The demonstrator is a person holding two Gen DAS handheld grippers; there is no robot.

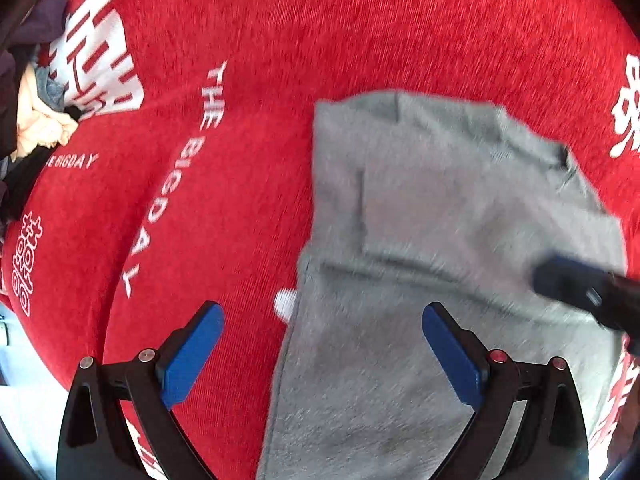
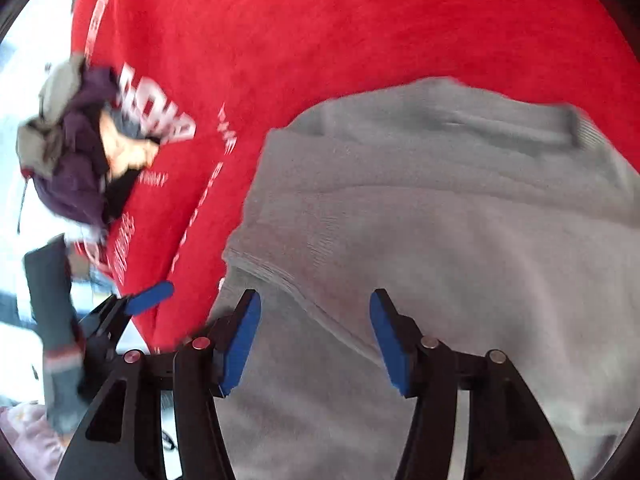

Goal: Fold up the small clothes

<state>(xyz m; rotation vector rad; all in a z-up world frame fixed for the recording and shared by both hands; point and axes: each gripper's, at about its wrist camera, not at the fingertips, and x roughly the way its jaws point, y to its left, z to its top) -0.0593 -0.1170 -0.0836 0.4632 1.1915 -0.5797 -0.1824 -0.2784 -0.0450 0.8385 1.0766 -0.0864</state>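
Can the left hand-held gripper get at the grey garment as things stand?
Probably yes. The left hand-held gripper is open above the grey garment's left edge on the red cloth, and nothing lies between them.

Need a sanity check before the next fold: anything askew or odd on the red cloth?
The grey garment lies askew on the red cloth, its far right corner bunched, with a crease across the middle. A jumbled pile of other clothes sits at the cloth's left edge. Both tongs, left and right, are open and hold nothing.
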